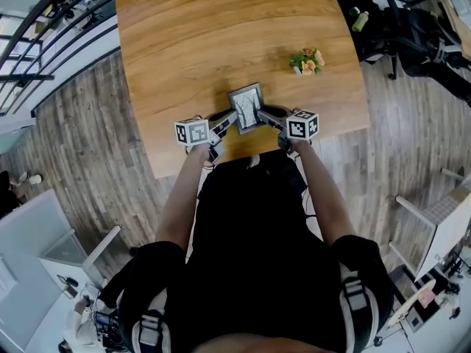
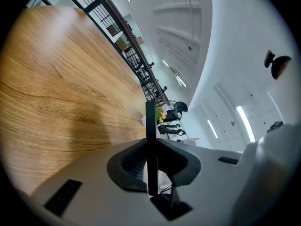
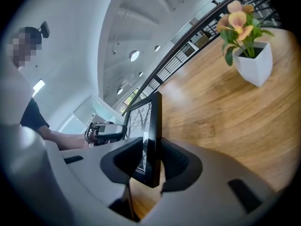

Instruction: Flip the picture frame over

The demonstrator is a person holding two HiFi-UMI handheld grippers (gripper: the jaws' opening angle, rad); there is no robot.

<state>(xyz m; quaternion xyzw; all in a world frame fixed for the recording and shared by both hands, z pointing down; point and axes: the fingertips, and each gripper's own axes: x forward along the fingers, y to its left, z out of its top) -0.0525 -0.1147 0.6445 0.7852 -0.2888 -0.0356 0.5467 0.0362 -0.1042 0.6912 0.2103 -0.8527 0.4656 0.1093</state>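
Holding picture frame [image 1: 245, 107] by its two side edges, one gripper per side, over the near end of the wooden table [image 1: 184, 43].

Left gripper [image 2: 151, 163]: closed on the frame's edge. Pads [image 2: 133, 166] pressed to either face, thin black edge running straight up through the gap and out past the fingertips. Table grain off to the left of the fingers.

Right gripper [image 3: 153, 163]: closed on the opposite edge, pads [image 3: 178, 166] apparently seated against both faces. Frame sticking out well beyond the fingertips. Print of bare tree branches toward the left-hand finger in the right gripper view, plain back toward the other finger.

From the head view: fingertips of both grippers pointing inward at each other with the frame between them, print side up toward the camera, so tilted back, not upright. Can't tell whether the bottom edge touches the table.

Small white pot of orange flowers [image 3: 251, 51] standing on the table, ahead of the right fingertips and off to their right, well apart from the frame. Same flowers peeking out just beside the frame edge past the left fingertips.
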